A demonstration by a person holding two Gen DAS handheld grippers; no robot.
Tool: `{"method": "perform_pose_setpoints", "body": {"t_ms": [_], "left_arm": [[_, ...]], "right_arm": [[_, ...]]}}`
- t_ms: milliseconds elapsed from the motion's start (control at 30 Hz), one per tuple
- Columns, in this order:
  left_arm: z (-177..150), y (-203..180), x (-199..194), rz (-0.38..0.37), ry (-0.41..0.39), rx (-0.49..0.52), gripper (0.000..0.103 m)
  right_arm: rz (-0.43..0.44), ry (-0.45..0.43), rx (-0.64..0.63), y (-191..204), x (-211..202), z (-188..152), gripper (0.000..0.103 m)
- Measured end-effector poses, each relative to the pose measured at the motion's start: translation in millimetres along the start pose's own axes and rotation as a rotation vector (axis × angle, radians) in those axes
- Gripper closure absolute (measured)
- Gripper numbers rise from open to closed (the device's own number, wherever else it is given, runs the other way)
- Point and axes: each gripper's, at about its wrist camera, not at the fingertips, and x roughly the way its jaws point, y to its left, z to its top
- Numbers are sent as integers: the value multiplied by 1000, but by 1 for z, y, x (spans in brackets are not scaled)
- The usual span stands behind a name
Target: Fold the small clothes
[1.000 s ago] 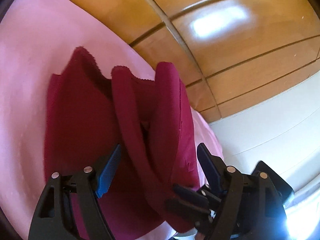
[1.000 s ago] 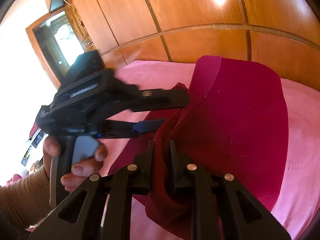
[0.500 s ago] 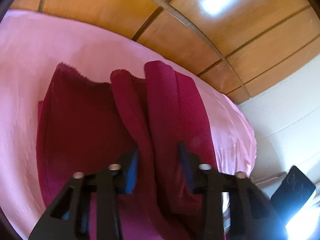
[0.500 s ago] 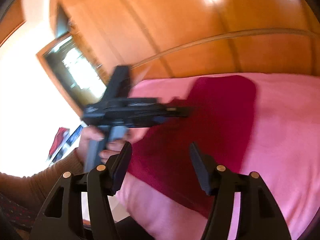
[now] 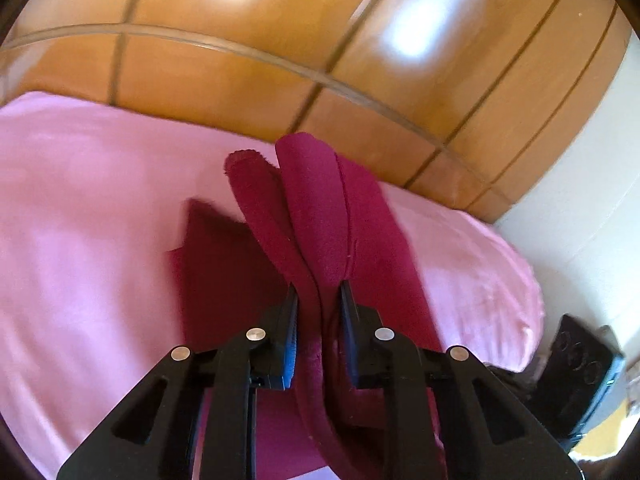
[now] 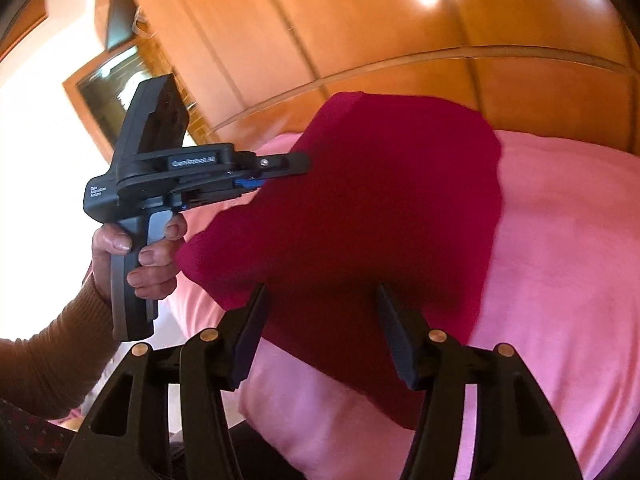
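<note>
The pink bedcover (image 6: 560, 240) carries my dark red garment (image 6: 380, 208), one edge lifted. My left tongs (image 5: 318, 304) are closing on its bunched folds; my right tongs (image 6: 320, 312) stand apart above it, gripping nothing.

our left gripper (image 6: 276, 170) is a chunky matte black pistol-style unit with a grey trigger, white "genrobot.ai" lettering on the side and smaller white text near the back we can't read. bright blue pads line the inner faces of its fingers (image 5: 291, 330). the right gripper (image 6: 320, 322) has matching black angular fingers, triangular cutouts in the arms and round pivot screws that look coppery here, silver on the left. we're wearing a brown ribbed knit sleeve (image 6: 44, 356).
</note>
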Motion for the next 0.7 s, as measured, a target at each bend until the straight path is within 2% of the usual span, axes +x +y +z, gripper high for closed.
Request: {"method": "perform_pose_setpoints", "body": {"t_ms": [133, 200, 333, 433, 500, 567, 633, 700], "left_arm": [[-21, 50, 7, 87, 43, -103, 85], [-30, 67, 9, 87, 59, -125, 84], [-30, 66, 8, 114, 52, -127, 78], [-26, 56, -4, 148, 0, -115, 77], [-25, 42, -19, 188, -57, -79, 77], [-29, 27, -37, 178, -115, -30, 77], [-34, 13, -41, 157, -140, 9, 77], [-39, 0, -36, 156, -135, 52, 77]], "right_arm": [[33, 76, -3, 17, 48, -1, 47], [23, 95, -26, 24, 64, -2, 47], [-36, 140, -78, 30, 82, -5, 47], [28, 173, -71, 23, 70, 1, 44], [61, 149, -64, 19, 55, 9, 41], [74, 95, -30, 7, 37, 22, 41], [72, 38, 37, -14, 24, 41, 41], [31, -3, 78, -31, 22, 56, 42]]}}
